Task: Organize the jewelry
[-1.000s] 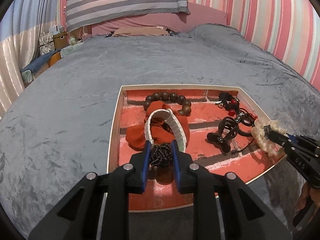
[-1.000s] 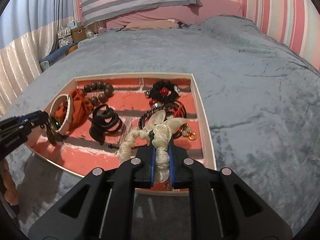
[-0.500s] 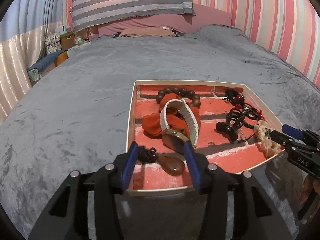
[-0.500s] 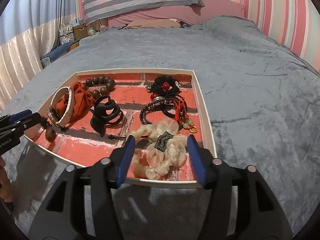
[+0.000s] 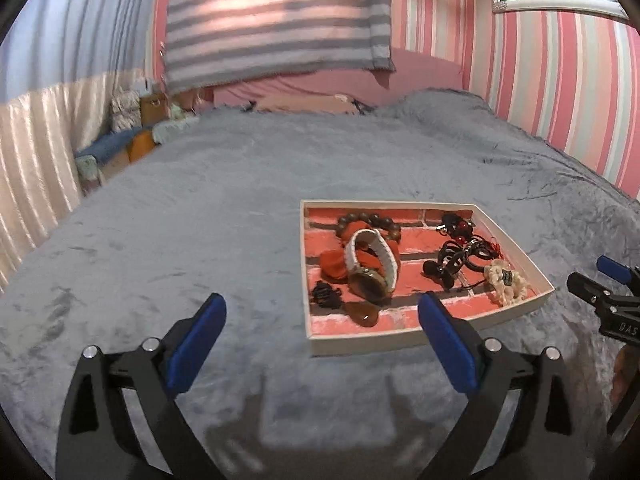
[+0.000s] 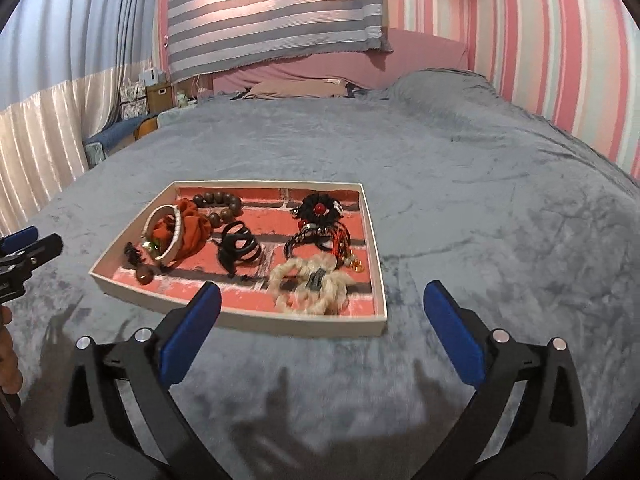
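Observation:
A white-rimmed tray (image 5: 424, 342) (image 6: 256, 320) with a red brick-pattern floor lies on the grey bedspread. In it are a white-strapped watch (image 5: 370, 264) over an orange scrunchie (image 6: 192, 230), a brown bead bracelet (image 6: 218, 202), a black cord pendant (image 5: 326, 294), a black claw clip (image 6: 238, 246), dark red-beaded pieces (image 6: 318, 210) and a cream scrunchie (image 6: 312, 284) (image 5: 504, 282). My left gripper (image 5: 322, 344) is open and empty, just short of the tray's near left corner. My right gripper (image 6: 322, 332) is open and empty in front of the tray's near rim.
The grey velvet bedspread (image 6: 480, 208) spreads all around the tray. Pink pillows (image 6: 296, 88) lie at the headboard, boxes and clutter (image 6: 136, 100) stand off the bed's far left, and striped pink walls (image 6: 560, 60) close the right side.
Both grippers let go of their pieces, the left the black cord pendant and the right the cream scrunchie. Both opened wide and pulled back from the tray.

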Available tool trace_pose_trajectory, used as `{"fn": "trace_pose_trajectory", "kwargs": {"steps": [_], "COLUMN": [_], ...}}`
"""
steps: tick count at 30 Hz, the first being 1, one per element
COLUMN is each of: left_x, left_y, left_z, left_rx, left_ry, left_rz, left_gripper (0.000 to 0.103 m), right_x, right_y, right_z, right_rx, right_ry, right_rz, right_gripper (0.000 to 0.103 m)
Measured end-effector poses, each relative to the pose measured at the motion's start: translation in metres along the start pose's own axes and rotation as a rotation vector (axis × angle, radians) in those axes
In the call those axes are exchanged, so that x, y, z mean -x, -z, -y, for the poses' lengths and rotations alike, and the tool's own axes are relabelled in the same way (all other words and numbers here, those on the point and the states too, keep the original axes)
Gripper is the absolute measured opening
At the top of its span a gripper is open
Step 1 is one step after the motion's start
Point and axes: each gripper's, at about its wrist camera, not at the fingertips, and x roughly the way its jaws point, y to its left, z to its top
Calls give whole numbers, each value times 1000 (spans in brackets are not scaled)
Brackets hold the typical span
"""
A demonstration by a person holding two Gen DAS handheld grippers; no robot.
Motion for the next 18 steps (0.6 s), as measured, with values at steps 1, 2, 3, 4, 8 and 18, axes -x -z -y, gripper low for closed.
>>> {"fn": "trace_pose_trajectory", "kwargs": {"steps": [1,2,3,4,8,18], "left_x": [7,14,22,30,62,124], "left_y": [3,7,11,15,32,58], "left_z": [0,-1,-2,-2,-4,-12], "left_rx": [-6,-5,-3,-3,-7,42], "left_ry": [-15,-26,-31,-32,-61,-69], "left_rz": [-4,-6,-7,-7,20,81], "left_gripper": [95,95,95,95,98,99], "right_x": [4,11,16,23,48,118], "right_y": [3,8,12,16,33,59], "right_z": [-1,-4,-6,-10,-24,-37], "right_rx": [-7,-9,-3,8,28,-16], "right_ry": [-4,-11,-10,-3,20,44], "right_rz": [-3,-6,-6,-2,24,172], "right_gripper": [99,99,99,99,99,99]}}
